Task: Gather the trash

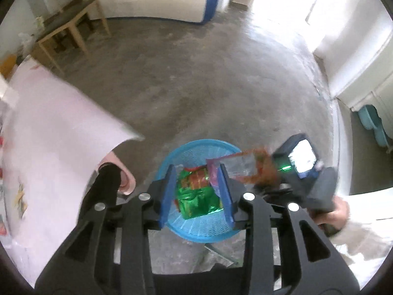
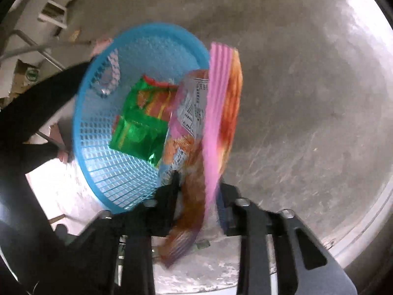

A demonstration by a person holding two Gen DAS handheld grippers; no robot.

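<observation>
A blue mesh basket (image 1: 196, 145) stands on the concrete floor, and a crumpled green wrapper (image 1: 196, 204) lies in its bottom. My left gripper (image 1: 197, 191) hangs straight above it, blue pads apart with nothing between them. The right wrist view shows the same basket (image 2: 118, 172) and green wrapper (image 2: 140, 132) from the side. My right gripper (image 2: 197, 191) is shut on an orange and pink snack bag (image 2: 221, 113), which hangs over the basket's near rim. In the left wrist view that snack bag (image 1: 245, 167) sits at the basket's right edge, blurred.
A table under a pale pink cloth (image 1: 56, 127) fills the left side, with small scraps on it. A wooden table (image 1: 66, 29) stands far left by the wall. Blue tubs (image 1: 371, 120) sit at the right. A person's hand (image 1: 336, 211) and dark sleeve (image 2: 36, 113) show.
</observation>
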